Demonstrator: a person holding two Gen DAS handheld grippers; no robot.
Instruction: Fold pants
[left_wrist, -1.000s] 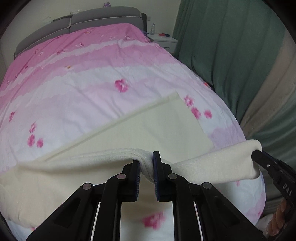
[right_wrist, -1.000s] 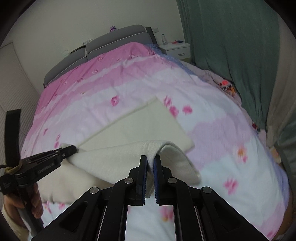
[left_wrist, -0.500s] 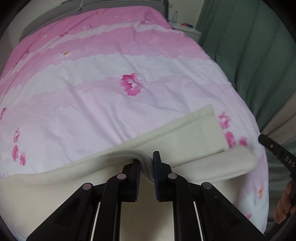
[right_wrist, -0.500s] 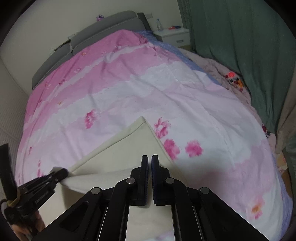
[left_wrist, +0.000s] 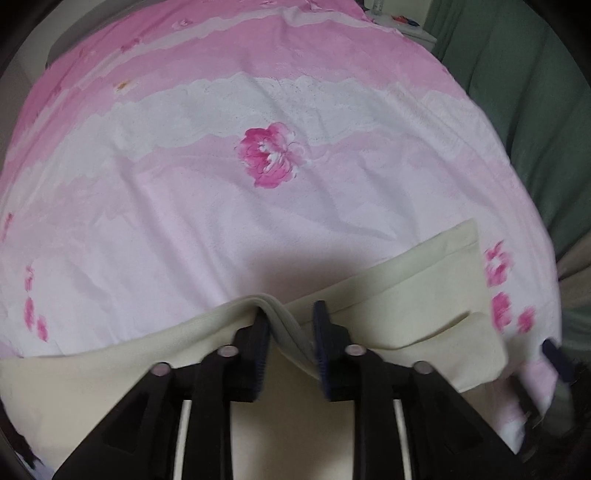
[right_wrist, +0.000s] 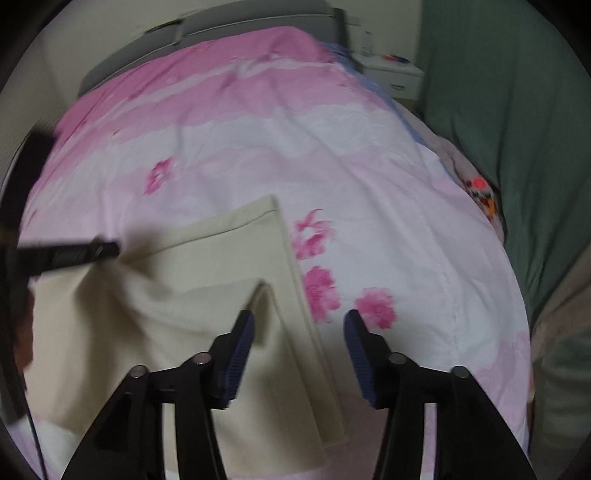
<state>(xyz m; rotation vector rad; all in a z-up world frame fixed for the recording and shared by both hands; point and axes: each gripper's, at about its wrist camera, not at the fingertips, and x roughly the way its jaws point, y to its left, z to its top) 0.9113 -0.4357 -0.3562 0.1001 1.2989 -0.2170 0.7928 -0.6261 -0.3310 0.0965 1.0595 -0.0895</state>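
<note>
Spread over the pink floral duvet (left_wrist: 229, 206), cream pants (right_wrist: 207, 258) lying folded near its foot edge, long axis running across the bed. Left gripper (left_wrist: 290, 328) just easing apart, a fold of waistband still between the jaws but slack. Right gripper (right_wrist: 297, 332) just spreading wide, gripping nothing, poised over the pants' right end.
</note>
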